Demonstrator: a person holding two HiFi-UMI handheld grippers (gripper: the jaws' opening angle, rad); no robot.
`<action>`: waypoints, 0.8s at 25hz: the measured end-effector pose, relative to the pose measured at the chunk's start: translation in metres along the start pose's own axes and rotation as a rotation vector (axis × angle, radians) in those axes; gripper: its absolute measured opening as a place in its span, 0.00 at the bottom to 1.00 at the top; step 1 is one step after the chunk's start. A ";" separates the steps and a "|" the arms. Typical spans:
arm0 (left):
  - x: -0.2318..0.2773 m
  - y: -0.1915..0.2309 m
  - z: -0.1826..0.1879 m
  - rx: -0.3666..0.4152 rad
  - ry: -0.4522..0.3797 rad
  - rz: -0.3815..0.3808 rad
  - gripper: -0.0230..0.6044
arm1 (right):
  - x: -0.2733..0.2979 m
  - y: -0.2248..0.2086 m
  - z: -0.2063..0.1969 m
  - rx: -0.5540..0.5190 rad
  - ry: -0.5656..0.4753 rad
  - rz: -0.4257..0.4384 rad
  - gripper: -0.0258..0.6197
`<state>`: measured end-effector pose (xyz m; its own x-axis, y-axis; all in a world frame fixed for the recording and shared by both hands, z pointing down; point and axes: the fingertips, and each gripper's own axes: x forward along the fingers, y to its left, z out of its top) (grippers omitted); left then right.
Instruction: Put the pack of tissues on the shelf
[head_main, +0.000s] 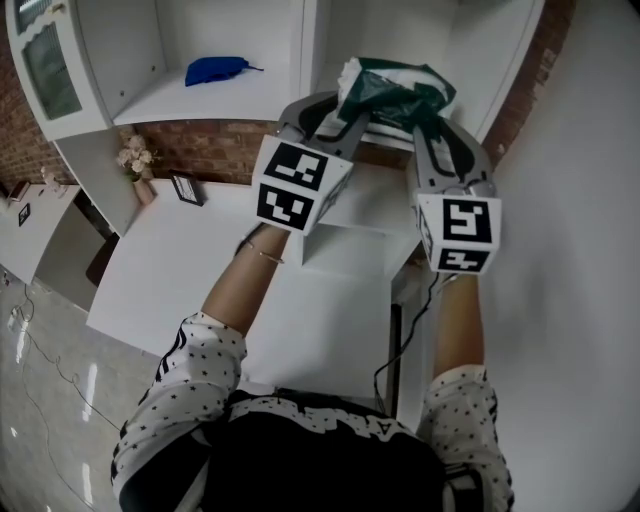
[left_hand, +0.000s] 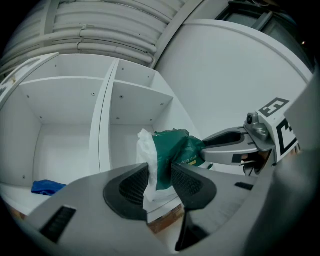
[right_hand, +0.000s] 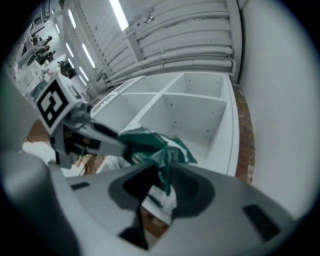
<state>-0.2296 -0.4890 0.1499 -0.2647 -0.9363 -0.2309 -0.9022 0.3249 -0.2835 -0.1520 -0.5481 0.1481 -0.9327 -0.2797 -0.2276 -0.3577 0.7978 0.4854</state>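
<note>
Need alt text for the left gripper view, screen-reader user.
The left tool pinches a green-and-white pack of tissues between its jaws, while the right tool grips the pack's far end from the right. Behind them is a white shelf with open compartments; a blue cloth lies in the left one.

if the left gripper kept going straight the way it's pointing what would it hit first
Apart from the pack of tissues in the left gripper, likely the back wall of the right shelf compartment; depth is unclear.
</note>
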 end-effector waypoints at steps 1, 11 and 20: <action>0.000 -0.001 0.000 0.002 0.002 -0.002 0.31 | 0.001 -0.001 0.000 -0.003 0.006 -0.005 0.23; -0.005 0.001 0.001 0.066 0.002 0.001 0.33 | 0.014 -0.004 0.002 -0.045 0.056 -0.034 0.22; -0.029 0.000 0.016 0.206 -0.055 0.053 0.28 | 0.023 -0.007 0.002 -0.033 0.073 -0.054 0.19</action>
<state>-0.2161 -0.4598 0.1419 -0.2861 -0.9101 -0.2996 -0.7972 0.3996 -0.4525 -0.1704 -0.5590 0.1376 -0.9125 -0.3610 -0.1922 -0.4075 0.7626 0.5023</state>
